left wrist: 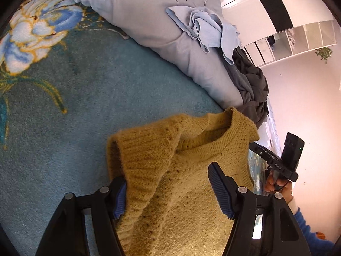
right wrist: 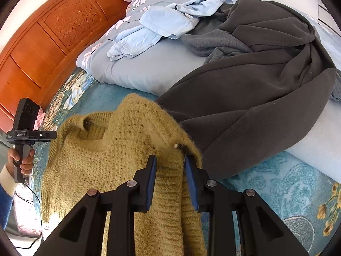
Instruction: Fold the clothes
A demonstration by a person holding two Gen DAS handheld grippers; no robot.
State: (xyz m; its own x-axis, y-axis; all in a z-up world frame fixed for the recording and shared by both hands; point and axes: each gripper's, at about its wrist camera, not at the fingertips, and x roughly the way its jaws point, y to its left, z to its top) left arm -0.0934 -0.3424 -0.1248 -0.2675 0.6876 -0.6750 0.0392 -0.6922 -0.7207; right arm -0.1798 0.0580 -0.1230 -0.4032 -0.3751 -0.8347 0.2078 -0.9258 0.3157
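A mustard-yellow knit sweater lies on the teal bedspread, neckline facing away from me. My left gripper stands open, fingers wide apart, with the sweater's shoulder and sleeve bunched between them and touching the left pad. In the right wrist view the same sweater fills the lower left. My right gripper is shut on a thick fold of its other shoulder. Each view shows the other gripper held in a hand: the right one and the left one.
A grey-blue flowered duvet is heaped behind the sweater. On it lie a crumpled light blue shirt and a dark grey garment that reaches the sweater's edge. A carved wooden headboard is at the left. The teal flowered bedspread is bare to the left.
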